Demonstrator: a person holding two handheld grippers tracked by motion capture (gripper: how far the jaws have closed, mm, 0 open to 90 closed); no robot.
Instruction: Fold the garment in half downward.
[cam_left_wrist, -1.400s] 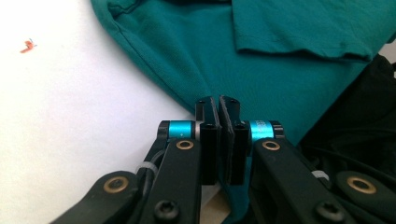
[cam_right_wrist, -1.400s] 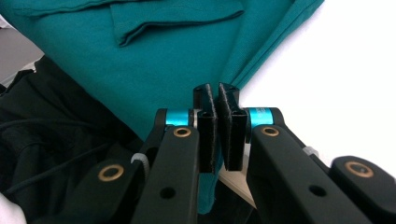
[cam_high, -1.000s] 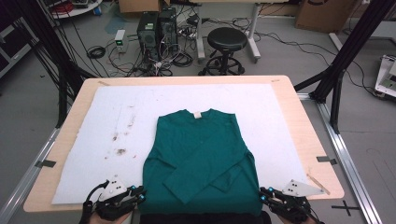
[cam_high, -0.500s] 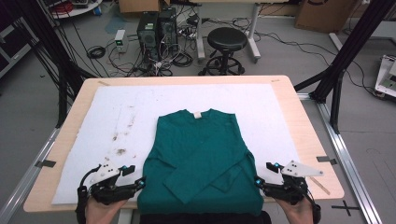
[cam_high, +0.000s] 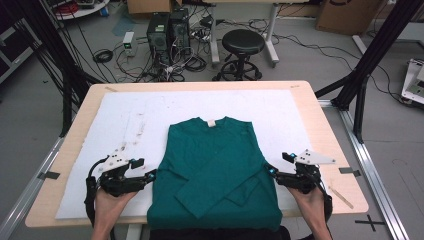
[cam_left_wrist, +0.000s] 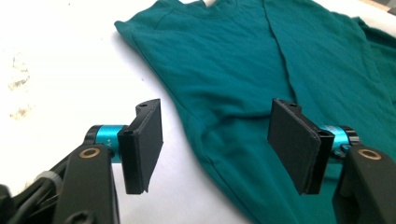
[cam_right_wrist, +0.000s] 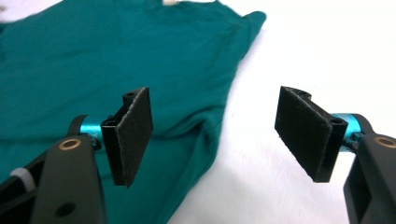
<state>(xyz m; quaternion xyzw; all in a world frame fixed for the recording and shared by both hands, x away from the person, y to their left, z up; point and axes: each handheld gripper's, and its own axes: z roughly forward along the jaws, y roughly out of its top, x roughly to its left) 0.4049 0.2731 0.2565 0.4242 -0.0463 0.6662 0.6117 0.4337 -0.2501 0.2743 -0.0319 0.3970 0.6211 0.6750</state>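
The green shirt's (cam_high: 215, 170) hem is cut off at the near table edge (cam_high: 45, 220). Beside it, the left gripper (cam_high: 150, 175) and right gripper (cam_high: 270, 171) have just been opening, jaws wide and empty. The shirt lies flat on the white mat (cam_high: 300, 115), sleeves folded across its front.
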